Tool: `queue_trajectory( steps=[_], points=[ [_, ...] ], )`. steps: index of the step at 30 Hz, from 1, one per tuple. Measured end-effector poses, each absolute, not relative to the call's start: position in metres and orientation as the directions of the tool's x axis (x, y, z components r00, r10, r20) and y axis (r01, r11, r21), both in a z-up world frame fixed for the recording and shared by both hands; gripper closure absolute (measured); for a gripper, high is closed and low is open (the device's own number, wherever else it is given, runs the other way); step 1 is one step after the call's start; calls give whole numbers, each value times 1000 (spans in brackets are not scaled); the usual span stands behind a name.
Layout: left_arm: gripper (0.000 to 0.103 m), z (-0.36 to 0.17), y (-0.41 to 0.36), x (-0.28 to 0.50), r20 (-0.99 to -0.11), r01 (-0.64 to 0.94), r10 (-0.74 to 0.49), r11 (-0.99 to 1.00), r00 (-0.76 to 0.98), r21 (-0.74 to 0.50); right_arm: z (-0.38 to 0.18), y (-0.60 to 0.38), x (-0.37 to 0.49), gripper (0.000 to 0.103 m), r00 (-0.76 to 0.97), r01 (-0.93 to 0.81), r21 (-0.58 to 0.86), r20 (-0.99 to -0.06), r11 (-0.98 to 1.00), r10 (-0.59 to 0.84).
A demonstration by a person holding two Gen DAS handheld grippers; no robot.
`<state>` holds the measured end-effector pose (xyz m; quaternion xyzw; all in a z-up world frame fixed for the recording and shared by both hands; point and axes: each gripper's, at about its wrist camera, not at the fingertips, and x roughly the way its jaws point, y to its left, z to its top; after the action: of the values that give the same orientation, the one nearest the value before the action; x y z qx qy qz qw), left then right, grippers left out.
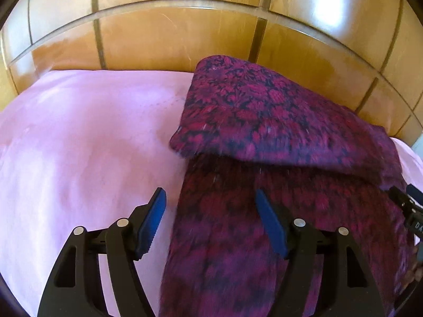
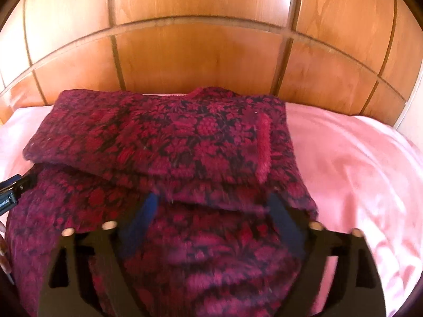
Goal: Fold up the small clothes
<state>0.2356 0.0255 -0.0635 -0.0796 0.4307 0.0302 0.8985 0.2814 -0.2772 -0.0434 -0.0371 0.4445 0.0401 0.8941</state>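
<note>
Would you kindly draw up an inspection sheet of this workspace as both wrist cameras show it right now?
Surface: pale pink bedsheet, smooth, covering the bed.
Job's things: dark red floral knitted garment lying on the sheet, its upper part folded over the lower part.
Clutter: nothing seen.
Grippers: left tool open, one blue pad over the sheet and one over the garment's left edge; right tool open above the garment's lower part, holding nothing. Both views are blurred.
Cables: nothing seen.
Surroundings: glossy wooden panelled headboard behind the bed.
</note>
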Motion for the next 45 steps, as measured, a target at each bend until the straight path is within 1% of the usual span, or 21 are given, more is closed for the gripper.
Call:
queue_trajectory(
  steps=[4, 7, 10, 12, 13, 15, 16, 17, 19, 23, 26, 27, 28, 29, 30, 31, 32, 34, 38, 41, 45],
  points=[
    [34, -61, 32, 197, -778, -91, -59, 985, 625, -148, -37, -294, 246, 12, 592, -117, -20, -804, 993, 54],
    [34, -63, 36, 163, -784, -57, -110, 982, 611, -182, -37, -321, 226, 12, 576, -75, 0, -816, 997, 43],
    [34, -69, 42, 141, -798, -42, -158, 974, 581, -224, -39, -349, 202, 12, 545, -44, 69, -834, 997, 82],
    [37, -73, 46, 121, -799, -17, -197, 968, 568, -250, -41, -363, 185, 14, 523, -29, 117, -845, 993, 114],
    [39, -74, 48, 109, -798, -3, -205, 968, 567, -251, -42, -369, 174, 18, 510, -28, 152, -848, 988, 145],
    [41, -74, 50, 90, -794, 15, -224, 965, 565, -262, -44, -376, 158, 32, 489, -33, 211, -849, 977, 200],
    [43, -74, 52, 82, -792, 23, -238, 962, 563, -273, -46, -379, 147, 42, 472, -41, 253, -848, 967, 242],
    [45, -74, 54, 70, -788, 39, -259, 957, 559, -287, -46, -380, 141, 48, 462, -45, 276, -846, 960, 265],
    [49, -72, 54, 57, -781, 63, -289, 950, 553, -307, -48, -381, 121, 52, 449, -46, 303, -845, 952, 290],
    [49, -71, 59, 25, -774, 108, -365, 925, 517, -364, -44, -378, 94, 52, 426, -56, 326, -847, 944, 318],
    [49, -70, 53, 14, -779, 159, -400, 915, 483, -371, -40, -376, 77, 53, 387, -70, 339, -858, 938, 339],
    [54, -70, 52, 10, -782, 172, -405, 914, 473, -368, -39, -375, 71, 53, 375, -78, 338, -862, 938, 342],
    [65, -69, 53, 10, -784, 180, -412, 911, 464, -371, -39, -372, 65, 56, 357, -90, 336, -868, 937, 346],
    [75, -69, 54, 8, -785, 185, -421, 907, 455, -379, -38, -369, 59, 61, 336, -103, 339, -873, 935, 353],
    [81, -69, 54, 8, -785, 194, -426, 905, 450, -380, -38, -368, 55, 64, 321, -110, 343, -876, 933, 360],
    [84, -68, 54, 7, -787, 206, -427, 904, 446, -374, -38, -366, 51, 71, 295, -119, 355, -879, 927, 374],
    [86, -65, 55, 8, -782, 222, -436, 900, 446, -376, -38, -366, 48, 75, 285, -120, 364, -878, 924, 383],
    [88, -55, 58, 14, -762, 238, -462, 887, 454, -396, -32, -366, 51, 79, 282, -113, 413, -859, 904, 428],
    [89, -27, 66, 33, -672, 263, -549, 833, 496, -487, -7, -367, 69, 81, 349, -130, 495, -789, 859, 506],
    [89, -17, 74, 59, -595, 238, -609, 776, 524, -584, 9, -366, 93, 82, 411, -143, 548, -725, 824, 553],
    [89, -21, 76, 112, -547, 163, -642, 715, 537, -680, 6, -359, 135, 82, 445, -118, 568, -703, 814, 555]
  ],
)
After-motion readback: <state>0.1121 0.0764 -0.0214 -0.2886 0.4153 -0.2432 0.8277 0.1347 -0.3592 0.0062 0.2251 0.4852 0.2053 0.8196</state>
